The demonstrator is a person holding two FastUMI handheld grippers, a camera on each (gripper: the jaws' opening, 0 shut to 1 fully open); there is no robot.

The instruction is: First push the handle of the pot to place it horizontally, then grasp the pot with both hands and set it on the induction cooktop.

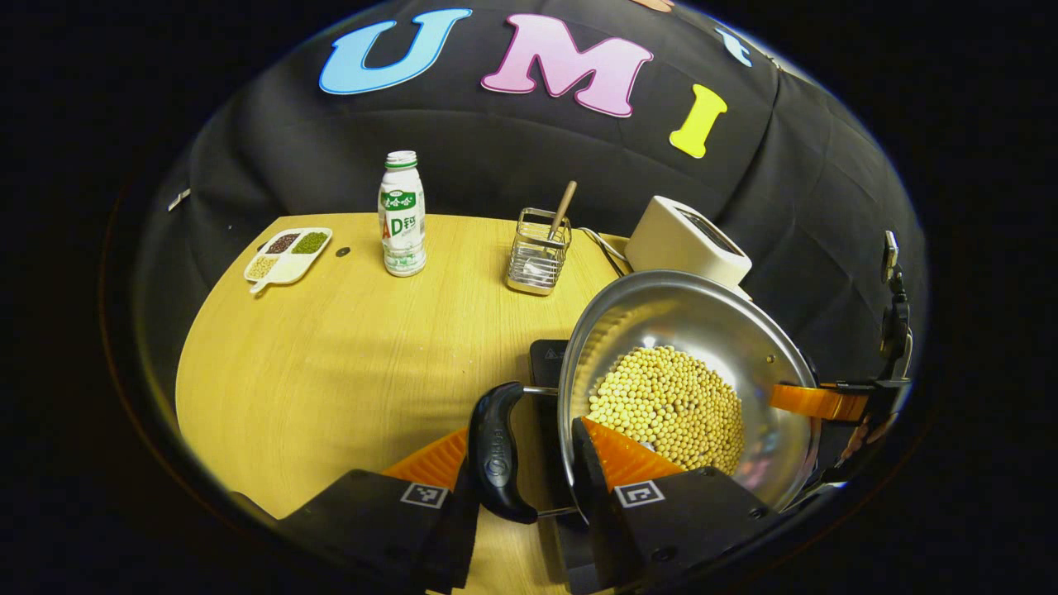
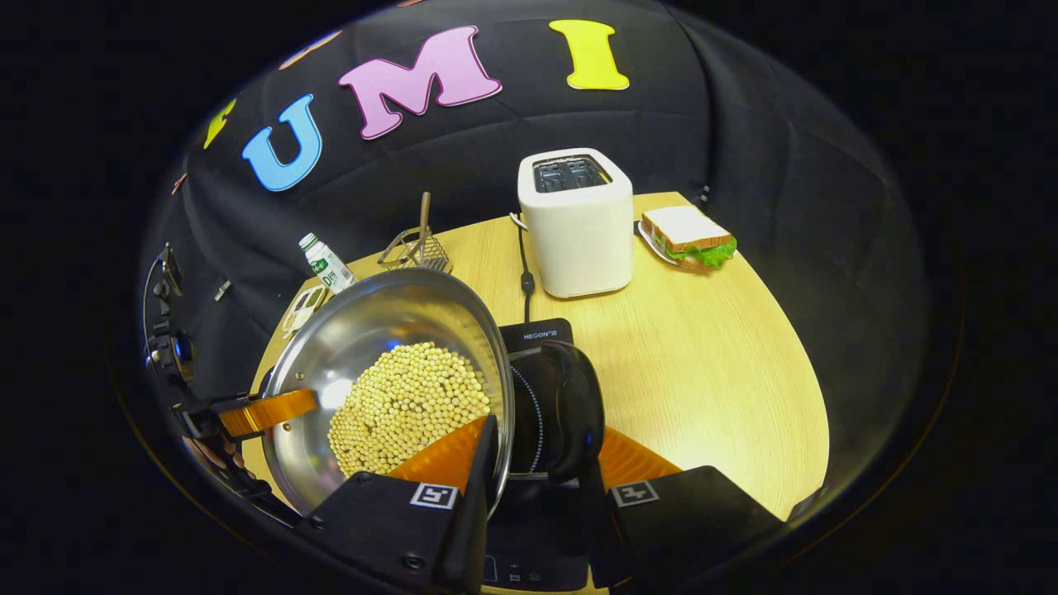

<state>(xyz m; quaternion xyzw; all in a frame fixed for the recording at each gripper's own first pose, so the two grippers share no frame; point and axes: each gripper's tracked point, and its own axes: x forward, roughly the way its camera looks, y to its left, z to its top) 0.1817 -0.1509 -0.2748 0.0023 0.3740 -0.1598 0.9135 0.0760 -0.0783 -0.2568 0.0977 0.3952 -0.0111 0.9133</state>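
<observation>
A steel pot (image 1: 702,322) holding soybeans (image 1: 669,405) hangs over the black induction cooktop (image 2: 536,334); I cannot tell whether it touches the cooktop. My left gripper (image 1: 525,434) is shut on the pot, one finger inside the rim and the other outside the pot's black side handle (image 1: 496,454). My right gripper (image 2: 545,430) clamps the opposite black handle (image 2: 570,409) and rim in the same way. In each view the other gripper reaches the pot's far rim, the right gripper (image 1: 826,402) in the left gripper view and the left gripper (image 2: 264,411) in the right gripper view.
On the wooden table (image 2: 711,372) behind the cooktop stand a white toaster (image 2: 576,223) with its cord and a sandwich (image 2: 688,235) on a plate. Farther left are a wire holder (image 1: 539,252) with a utensil, a milk bottle (image 1: 402,215) and a divided dish (image 1: 288,254).
</observation>
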